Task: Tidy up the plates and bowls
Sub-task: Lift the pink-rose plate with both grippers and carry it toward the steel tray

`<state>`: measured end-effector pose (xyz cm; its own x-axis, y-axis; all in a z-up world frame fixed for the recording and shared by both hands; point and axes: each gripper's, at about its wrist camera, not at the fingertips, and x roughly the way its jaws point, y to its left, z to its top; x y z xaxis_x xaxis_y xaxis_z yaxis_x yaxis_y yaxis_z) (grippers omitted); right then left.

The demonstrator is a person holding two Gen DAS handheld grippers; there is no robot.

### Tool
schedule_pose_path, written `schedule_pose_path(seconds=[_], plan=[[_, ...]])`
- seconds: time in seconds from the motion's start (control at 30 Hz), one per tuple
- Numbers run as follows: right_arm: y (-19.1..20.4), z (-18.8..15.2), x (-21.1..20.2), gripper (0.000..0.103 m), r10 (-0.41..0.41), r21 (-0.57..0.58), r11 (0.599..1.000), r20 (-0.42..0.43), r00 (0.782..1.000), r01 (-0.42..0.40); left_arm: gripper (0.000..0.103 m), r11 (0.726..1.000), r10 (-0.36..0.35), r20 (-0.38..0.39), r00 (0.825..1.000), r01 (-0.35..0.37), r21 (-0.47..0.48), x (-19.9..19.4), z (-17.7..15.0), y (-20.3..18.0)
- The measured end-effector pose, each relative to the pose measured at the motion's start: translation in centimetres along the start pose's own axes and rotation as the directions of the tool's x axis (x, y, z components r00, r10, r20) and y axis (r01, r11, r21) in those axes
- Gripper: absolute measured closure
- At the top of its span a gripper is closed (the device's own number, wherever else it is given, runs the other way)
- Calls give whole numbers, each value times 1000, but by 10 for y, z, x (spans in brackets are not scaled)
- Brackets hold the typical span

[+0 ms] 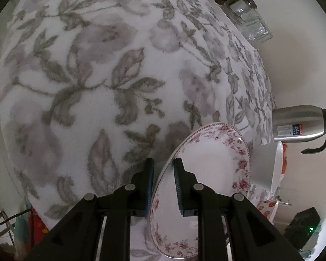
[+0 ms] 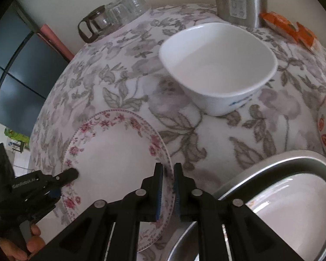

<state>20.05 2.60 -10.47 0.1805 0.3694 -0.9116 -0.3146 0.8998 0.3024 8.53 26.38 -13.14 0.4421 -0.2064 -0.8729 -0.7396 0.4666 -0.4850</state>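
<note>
Floral plate [image 2: 117, 152] pinched at opposite rims by left tool [image 1: 163, 171] & right tool [image 2: 168, 174]; near edge cut off

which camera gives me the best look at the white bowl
The right wrist view. There the white bowl stands upright on the floral tablecloth, its whole rim and empty inside visible. The left wrist view catches only its outer side and part of the rim, squeezed at the frame edge behind the floral plate.

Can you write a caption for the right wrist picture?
Both grippers pinch opposite edges of a flowered plate beside a white bowl.
</note>
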Motion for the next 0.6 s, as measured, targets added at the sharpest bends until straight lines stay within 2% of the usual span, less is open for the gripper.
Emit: schedule_pose_path(seconds=[0.17,0.33,0.6], plan=[[-2,5,6,89,37,12,999,-30,999,-37,84,998,-55,-26,998,55,14,3,10,1],[2,7,10,86,22,6,1000,-27,999,-22,84,998,-42,-21,999,43,55,4,10,-4],[6,0,-5,92,27,-36,999,50,998,-25,85,997,-34,-3,999,34,75,2,11,-5]])
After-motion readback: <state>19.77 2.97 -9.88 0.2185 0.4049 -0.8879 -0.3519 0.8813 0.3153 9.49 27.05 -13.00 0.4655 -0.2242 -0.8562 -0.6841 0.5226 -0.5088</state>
